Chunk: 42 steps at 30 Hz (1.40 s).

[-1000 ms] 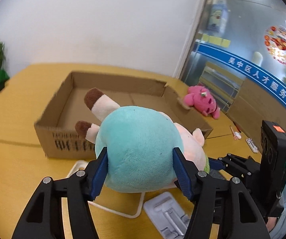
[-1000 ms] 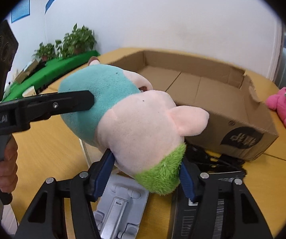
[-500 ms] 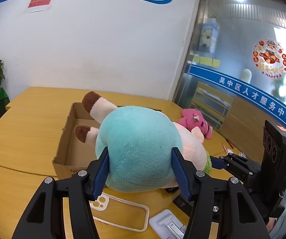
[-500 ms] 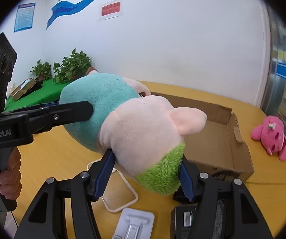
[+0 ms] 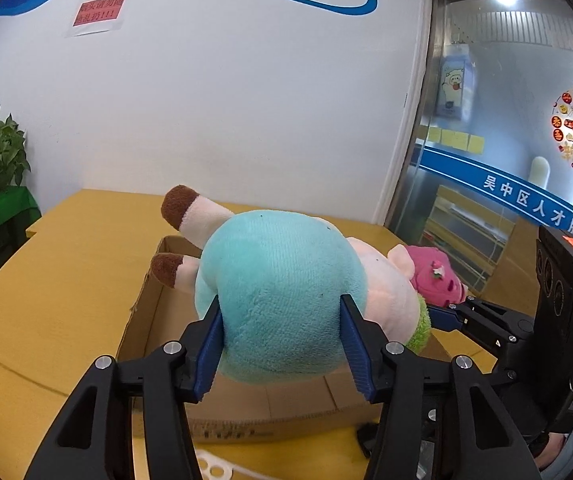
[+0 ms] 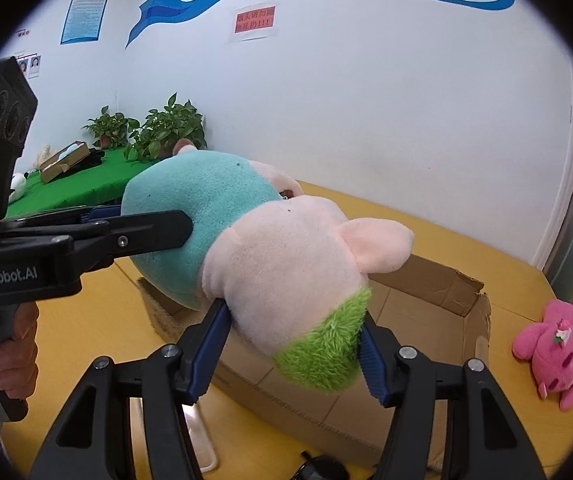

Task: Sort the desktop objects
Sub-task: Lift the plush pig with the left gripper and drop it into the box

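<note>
While both hand-held grippers pinch it, left [image 5: 282,340] on teal body, right [image 6: 294,354] on green-fringed head, the plush pig [image 5: 286,300] squishes; probably light, hold the bulk.

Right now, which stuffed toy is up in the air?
The teal-bodied pig plush, gripped by the left gripper and right gripper. The pink plush lies on the table.

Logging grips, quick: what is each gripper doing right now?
Left gripper: shut on the pig plush toy, at its teal body.
Right gripper: shut on the same toy's green-tipped head.
</note>
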Tool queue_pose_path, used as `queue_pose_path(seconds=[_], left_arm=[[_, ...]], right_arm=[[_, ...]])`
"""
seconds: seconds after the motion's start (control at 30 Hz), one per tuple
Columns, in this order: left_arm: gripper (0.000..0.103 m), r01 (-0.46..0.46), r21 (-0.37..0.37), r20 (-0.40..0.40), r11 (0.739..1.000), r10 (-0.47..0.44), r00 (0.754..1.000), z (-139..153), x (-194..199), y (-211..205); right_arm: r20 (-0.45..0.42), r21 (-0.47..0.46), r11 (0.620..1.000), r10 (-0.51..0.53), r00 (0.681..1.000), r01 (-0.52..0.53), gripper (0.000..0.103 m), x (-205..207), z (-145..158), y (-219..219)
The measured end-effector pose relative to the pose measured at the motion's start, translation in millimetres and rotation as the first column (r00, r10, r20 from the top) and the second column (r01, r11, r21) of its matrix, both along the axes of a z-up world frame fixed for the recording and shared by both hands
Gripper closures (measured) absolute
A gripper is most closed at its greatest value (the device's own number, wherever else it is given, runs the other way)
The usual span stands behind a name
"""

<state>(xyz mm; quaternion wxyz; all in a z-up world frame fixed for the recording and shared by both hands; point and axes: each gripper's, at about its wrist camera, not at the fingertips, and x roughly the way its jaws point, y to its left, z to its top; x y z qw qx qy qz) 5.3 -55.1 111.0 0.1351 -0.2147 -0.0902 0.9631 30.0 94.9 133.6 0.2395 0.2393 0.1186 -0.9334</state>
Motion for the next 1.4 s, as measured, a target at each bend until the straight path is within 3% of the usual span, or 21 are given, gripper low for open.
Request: queue_pose_path(seconds=[0.1, 0.23, 0.33, 0.43, 0.57, 0.67, 0.77, 0.87, 0.93, 1.03, 1.13, 1.2, 1.27, 1.4], left_arm=[[0.047, 0.027, -0.031, -0.003, 0.999, -0.028, 1.000, 15, -30, 3], [0.047, 0.072, -0.092, -0.009, 0.993, -0.074, 0.997, 42, -75, 2], [0.047, 0.087, -0.129, -0.005, 0.988, -0.088, 0.996, 46, -112, 0], [0.047, 0.085, -0.141, 0.044, 0.986, -0.080, 0.996, 27, -149, -7], [0.048, 0.048, -0.089, 0.165, 0.995, -0.032, 0.986, -18, -205, -26], [0.048, 0.045, -0.088, 0.259, 0.995, -0.021, 0.966, -53, -236, -31], [0.048, 0.037, -0.068, 0.371, 0.997, -0.009, 0.929, -83, -257, -36], [0.047, 0.017, -0.109, 0.425, 0.994, 0.031, 0.905, -98, -263, -37], [0.045, -0.021, -0.085, 0.441, 0.996, 0.057, 0.896, -101, -263, -47], [0.038, -0.062, -0.061, 0.466, 0.996, 0.083, 0.881, -101, -261, -56], [0.038, -0.076, -0.097, 0.460, 0.992, 0.112, 0.881, -87, -251, -53], [0.036, -0.115, -0.128, 0.421, 0.985, 0.159, 0.893, -70, -233, -60], [0.023, -0.138, -0.120, 0.360, 0.983, 0.173, 0.917, -45, -212, -62], [0.019, -0.097, -0.141, 0.253, 0.985, 0.131, 0.958, -10, -154, -56]], right_arm=[[-0.017, 0.024, 1.000, -0.015, 1.000, 0.015, 0.044, -25, 9, -1], [-0.006, -0.008, 0.999, -0.032, 0.999, 0.032, 0.044, -68, 29, -2], [0.007, -0.009, 0.999, -0.044, 0.999, 0.044, 0.044, -113, 33, -10], [0.063, -0.009, 0.999, -0.038, 0.997, 0.039, 0.044, -154, 18, -18], [0.160, 0.007, 1.000, -0.012, 0.987, 0.011, 0.044, -217, -32, -40], [0.235, 0.011, 1.000, -0.015, 0.972, 0.013, 0.044, -246, -68, -51], [0.311, 0.001, 0.999, -0.047, 0.949, 0.049, 0.043, -269, -103, -57], [0.360, 0.016, 0.999, -0.044, 0.932, 0.041, 0.043, -272, -123, -68], [0.311, 0.059, 0.998, -0.041, 0.950, 0.024, 0.043, -261, -122, -80], [0.308, 0.056, 0.998, -0.029, 0.951, 0.013, 0.039, -261, -123, -84], [0.327, 0.048, 0.999, -0.027, 0.944, 0.012, 0.027, -266, -120, -81], [0.366, 0.041, 0.999, -0.038, 0.930, 0.025, 0.026, -269, -113, -75], [0.382, 0.026, 0.999, -0.035, 0.924, 0.027, 0.026, -266, -100, -68], [0.359, 0.003, 1.000, -0.024, 0.933, 0.024, 0.026, -223, -41, -37]])
